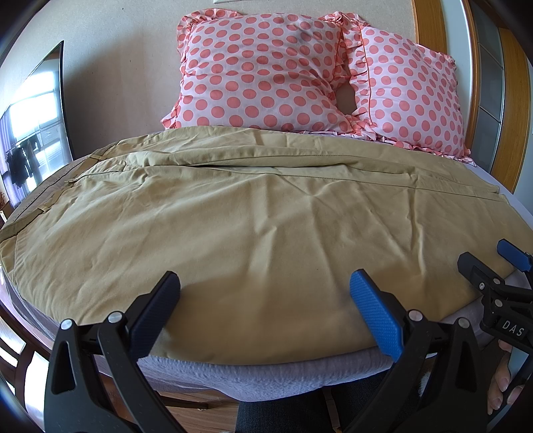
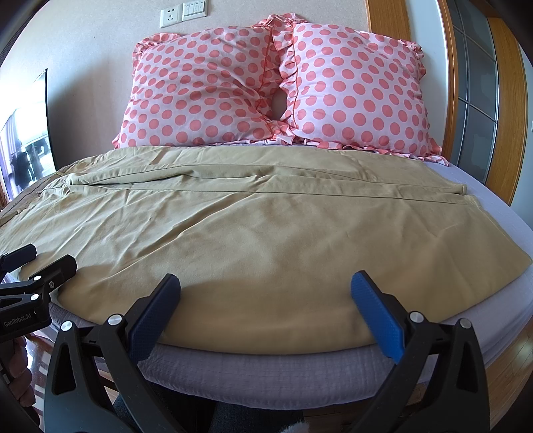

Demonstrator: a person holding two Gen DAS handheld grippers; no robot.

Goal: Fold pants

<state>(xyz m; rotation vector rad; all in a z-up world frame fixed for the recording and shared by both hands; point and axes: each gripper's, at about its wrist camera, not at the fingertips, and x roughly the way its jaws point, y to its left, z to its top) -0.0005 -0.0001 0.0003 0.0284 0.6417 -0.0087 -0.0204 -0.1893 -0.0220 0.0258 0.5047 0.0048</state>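
Khaki pants, left wrist view: the pants (image 1: 240,213) lie spread flat across my bed (image 1: 266,369), one leg folded over the other, with a lengthwise seam running across the middle of the cloth.
Waistband, left wrist view: I see belt loops at the far left edge, so the waist end points left and the hems right.
Near edge, left wrist view: the cloth reaches the front edge of the grey mattress cover and drapes slightly over it.
Left gripper, left wrist view: my left gripper (image 1: 265,306) hangs just above the near edge of the pants, fingers spread wide apart, nothing between them.
Right gripper, left wrist view: my right gripper (image 1: 483,263) shows at the right edge, over the hem corner; its jaws look parted with no cloth in them.
Pillows, left wrist view: two pink polka-dot pillows (image 1: 266,66) stand against the wall behind the pants.

Pants, right wrist view: the same khaki cloth (image 2: 253,226) fills the bed (image 2: 273,369), hems toward the right.
Right gripper, right wrist view: my right gripper (image 2: 265,306) sits low over the near edge, fingers wide, gripping nothing.
Left gripper, right wrist view: my left gripper (image 2: 43,259) appears at the left over the near edge of the pants, fingers apart.
Wall, right wrist view: a socket and switch plate (image 2: 183,13) sit above the pillows (image 2: 273,86).
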